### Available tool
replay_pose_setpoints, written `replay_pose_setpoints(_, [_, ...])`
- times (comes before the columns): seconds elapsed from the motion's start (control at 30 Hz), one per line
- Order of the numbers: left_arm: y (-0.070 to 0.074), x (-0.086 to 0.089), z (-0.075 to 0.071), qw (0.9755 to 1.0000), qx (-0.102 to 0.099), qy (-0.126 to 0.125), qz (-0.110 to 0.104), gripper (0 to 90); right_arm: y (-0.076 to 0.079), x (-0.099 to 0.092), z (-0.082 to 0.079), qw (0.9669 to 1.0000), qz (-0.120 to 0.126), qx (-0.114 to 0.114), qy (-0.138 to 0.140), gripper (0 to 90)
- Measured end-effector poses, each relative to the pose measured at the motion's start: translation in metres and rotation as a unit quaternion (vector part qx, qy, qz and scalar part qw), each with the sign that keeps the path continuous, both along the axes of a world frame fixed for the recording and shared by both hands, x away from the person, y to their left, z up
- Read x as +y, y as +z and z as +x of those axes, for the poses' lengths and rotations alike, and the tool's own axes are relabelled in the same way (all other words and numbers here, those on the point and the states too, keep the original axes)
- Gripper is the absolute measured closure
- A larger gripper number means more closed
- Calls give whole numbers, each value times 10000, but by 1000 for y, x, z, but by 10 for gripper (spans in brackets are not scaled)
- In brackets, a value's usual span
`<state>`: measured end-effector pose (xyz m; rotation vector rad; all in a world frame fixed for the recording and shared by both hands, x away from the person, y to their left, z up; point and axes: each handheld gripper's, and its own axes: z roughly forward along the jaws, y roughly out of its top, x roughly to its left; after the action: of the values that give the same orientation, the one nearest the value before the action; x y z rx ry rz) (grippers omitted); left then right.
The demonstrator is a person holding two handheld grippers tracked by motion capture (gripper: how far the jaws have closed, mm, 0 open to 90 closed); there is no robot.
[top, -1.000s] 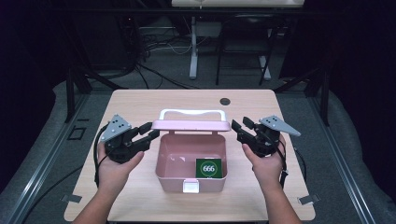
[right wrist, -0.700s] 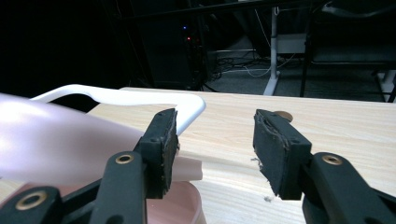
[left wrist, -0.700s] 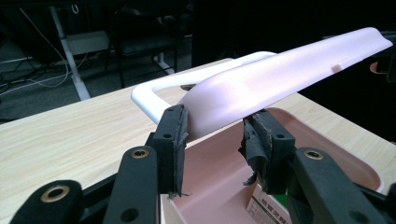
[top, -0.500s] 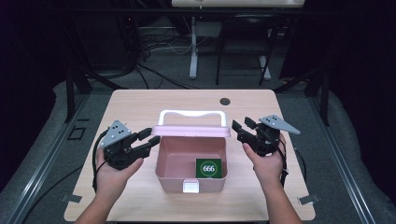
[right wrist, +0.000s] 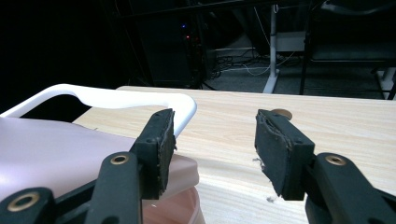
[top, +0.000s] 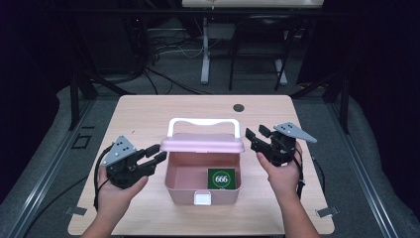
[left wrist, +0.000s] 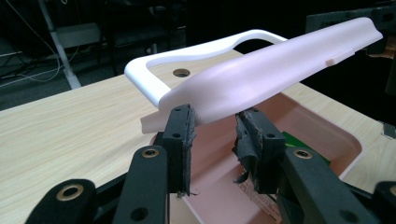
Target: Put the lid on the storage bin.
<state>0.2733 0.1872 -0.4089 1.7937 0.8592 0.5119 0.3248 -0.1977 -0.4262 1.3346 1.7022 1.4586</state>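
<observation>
One pink box holds a green packet; lid raised; left tool narrowing, unclenched beside the lid; right tool released.

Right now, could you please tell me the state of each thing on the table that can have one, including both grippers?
Pink box: open, upright on the table.
Lid: raised part way over the box's rear, white handle behind it.
Green card: lying flat inside the box, marked 666.
Left gripper: jaws just been closing, at the lid's edge; pad contact unclear.
Right gripper: open, holding nothing, beside the lid.
</observation>
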Motion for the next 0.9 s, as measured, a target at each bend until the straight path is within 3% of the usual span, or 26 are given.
replay_pose_setpoints(0.9, [-20, 5, -18, 9999, 104, -125, 32, 671, -4, -2, 3, 9999, 37, 80, -52, 469])
